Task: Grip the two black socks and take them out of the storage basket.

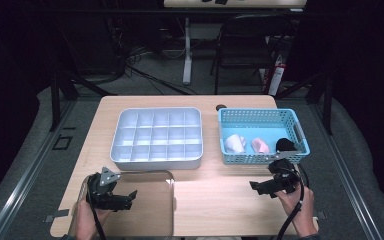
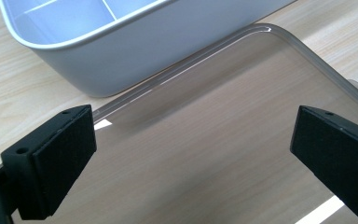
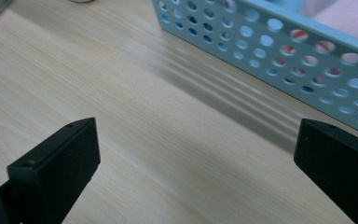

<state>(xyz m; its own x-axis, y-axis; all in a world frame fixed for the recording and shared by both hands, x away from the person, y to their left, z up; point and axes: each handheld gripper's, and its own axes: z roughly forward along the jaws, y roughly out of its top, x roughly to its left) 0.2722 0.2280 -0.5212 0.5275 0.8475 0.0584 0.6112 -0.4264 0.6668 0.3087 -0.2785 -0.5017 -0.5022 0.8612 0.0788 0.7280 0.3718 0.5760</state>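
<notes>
Clear plastic forms the lid (image 1: pixel 145 200) that lies flat on the near left part of the wooden table (image 1: pixel 220 200), and the left gripper (image 1: pixel 122 197) is held over its left half, in a hand (image 1: pixel 87 217) that comes in from the near edge. In the left gripper view the jaws are seen spread wide apart with nothing between them, the lid (image 2: pixel 214 140) lying below them and its rounded far corner close to the wall of the white tray (image 2: pixel 135 51). The right gripper (image 1: pixel 260 187) is held at the near right of the table, gripped by the other hand (image 1: pixel 297 205), and its jaws are likewise seen wide apart and empty in the right gripper view, above bare wood (image 3: pixel 144 126). Just beyond it the blue basket (image 1: pixel 260 157) is found, its perforated near wall (image 3: pixel 279 51) rising close ahead of the jaws. Inside the basket a white object (image 1: pixel 234 143), a pink object (image 1: pixel 260 145) and a black object (image 1: pixel 285 145) are laid in a row along the near side; what they are cannot be told. To the left of the basket, past the lid, the white tray (image 1: pixel 155 161) is set, divided into many small compartments. A small dark round thing (image 1: pixel 221 106) is seen at the far edge of the table. Farther off, on the floor, a chair (image 1: pixel 250 45) and a table leg (image 1: pixel 186 50) are made out among cables.
</notes>
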